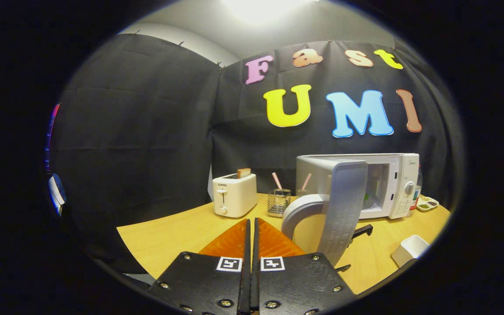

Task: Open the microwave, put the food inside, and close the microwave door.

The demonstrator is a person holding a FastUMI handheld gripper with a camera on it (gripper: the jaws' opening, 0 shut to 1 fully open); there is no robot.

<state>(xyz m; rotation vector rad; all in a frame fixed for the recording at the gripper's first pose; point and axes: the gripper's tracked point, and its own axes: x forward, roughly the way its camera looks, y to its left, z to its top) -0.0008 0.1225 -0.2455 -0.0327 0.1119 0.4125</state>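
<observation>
Standing open, microwave door swung just ahead-right of claw — claw clenched, empty.

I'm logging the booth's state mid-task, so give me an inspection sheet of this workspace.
Surface: wooden table, bare ahead of the fingers.
Job's things: microwave with its door swung open toward the camera; something green just visible inside, too small to identify.
Clutter: toaster holding a slice of bread; wire holder with pink sticks; small white dish; sectioned tray beside the microwave.
Grippers: gripper fingers closed together, holding nothing.
Cables: nothing seen.
Surroundings: black cloth wall.
</observation>
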